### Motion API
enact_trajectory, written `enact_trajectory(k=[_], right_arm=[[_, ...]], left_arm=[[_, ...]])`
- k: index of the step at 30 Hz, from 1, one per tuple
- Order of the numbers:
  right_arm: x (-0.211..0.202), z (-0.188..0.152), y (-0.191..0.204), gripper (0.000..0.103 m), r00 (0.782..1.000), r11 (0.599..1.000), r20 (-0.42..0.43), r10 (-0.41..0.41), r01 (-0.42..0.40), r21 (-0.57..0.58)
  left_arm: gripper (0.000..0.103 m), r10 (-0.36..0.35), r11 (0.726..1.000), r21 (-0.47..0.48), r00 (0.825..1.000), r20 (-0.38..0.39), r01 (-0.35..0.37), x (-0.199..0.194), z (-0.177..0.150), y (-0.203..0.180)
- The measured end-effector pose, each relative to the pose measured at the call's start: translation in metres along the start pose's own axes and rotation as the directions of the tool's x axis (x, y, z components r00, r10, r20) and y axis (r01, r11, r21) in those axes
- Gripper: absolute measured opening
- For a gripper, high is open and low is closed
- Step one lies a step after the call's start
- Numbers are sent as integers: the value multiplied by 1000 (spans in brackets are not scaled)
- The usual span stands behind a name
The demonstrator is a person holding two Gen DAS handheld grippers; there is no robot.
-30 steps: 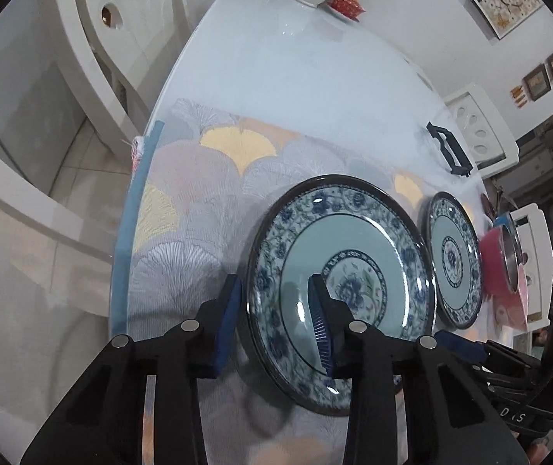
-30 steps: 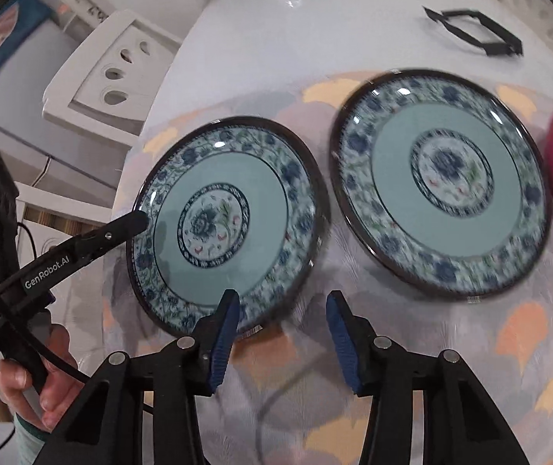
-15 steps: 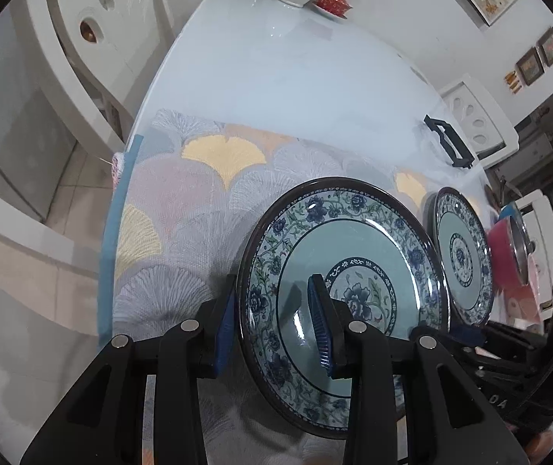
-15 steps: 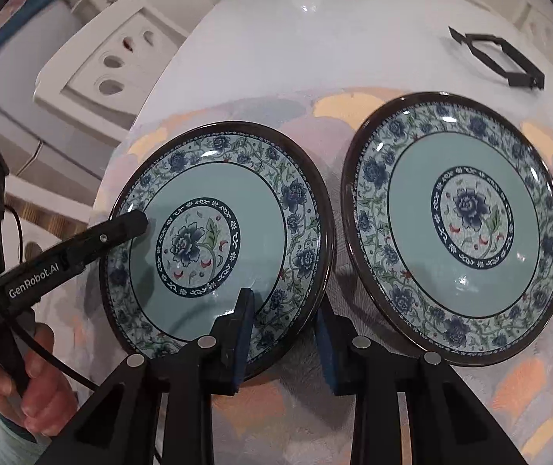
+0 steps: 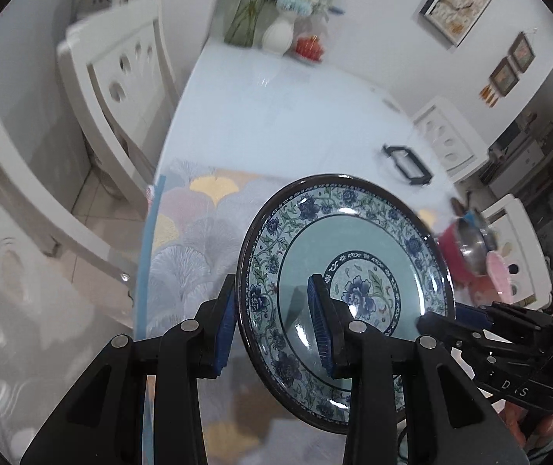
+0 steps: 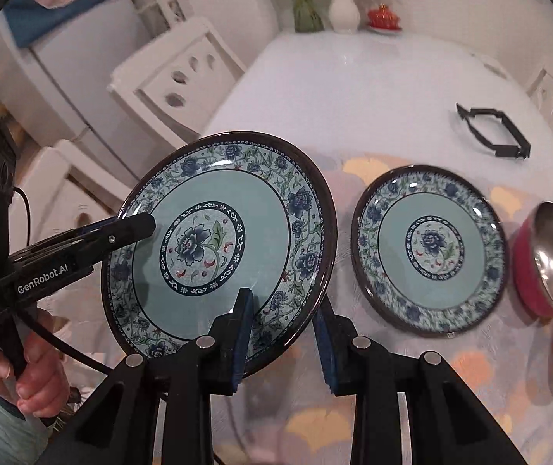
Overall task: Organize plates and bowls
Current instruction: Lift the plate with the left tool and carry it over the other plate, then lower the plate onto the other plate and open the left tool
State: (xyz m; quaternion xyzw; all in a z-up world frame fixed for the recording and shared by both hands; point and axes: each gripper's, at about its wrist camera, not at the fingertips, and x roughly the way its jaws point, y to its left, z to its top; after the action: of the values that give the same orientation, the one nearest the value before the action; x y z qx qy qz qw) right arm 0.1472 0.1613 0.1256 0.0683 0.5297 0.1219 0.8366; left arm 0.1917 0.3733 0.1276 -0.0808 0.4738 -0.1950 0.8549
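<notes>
A blue floral plate (image 5: 357, 271) is held up above the patterned mat, gripped on opposite rims by both grippers. My left gripper (image 5: 272, 325) is shut on its left rim; it also shows in the right wrist view (image 6: 121, 232). My right gripper (image 6: 282, 333) is shut on the near right rim of the same plate (image 6: 222, 240); it also shows in the left wrist view (image 5: 443, 319). A second matching plate (image 6: 431, 248) lies flat on the mat to the right.
A red bowl with a steel inside (image 6: 551, 259) stands right of the second plate. A black frame (image 6: 493, 131) lies on the white table (image 6: 354, 89). A vase with flowers (image 6: 344, 11) and a red dish (image 6: 383, 19) stand at the far end. White chairs (image 5: 121, 73) stand around.
The right gripper closed on the plate's rim. Both grippers have lifted the left plate off the mat, and it now hangs tilted above the table.
</notes>
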Motion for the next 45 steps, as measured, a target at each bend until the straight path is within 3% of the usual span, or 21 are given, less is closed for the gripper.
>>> enact_trajectory(k=[9,23,34,45], right_arm=[[-75,-52,22,30,995,1000,98,19,-20,13],[-130,-140,4,31,998,999,69,-6,3,36],[-125,-185,-20,32,999,999,-29,-30,31,45],[-93,-221,-25,31,986,1000,-161,-30,30,-3]], left_arm=[[31,10,999,37,996,93,-13,-74,-38,-43],[31,-5,1000,16,1000,21,5,-98,-124,-89],[31,3,1000,13,996,-94,-2,-82,-182,-113],[32,23,999,-37,977,-212,-32,-60,-236,-108]])
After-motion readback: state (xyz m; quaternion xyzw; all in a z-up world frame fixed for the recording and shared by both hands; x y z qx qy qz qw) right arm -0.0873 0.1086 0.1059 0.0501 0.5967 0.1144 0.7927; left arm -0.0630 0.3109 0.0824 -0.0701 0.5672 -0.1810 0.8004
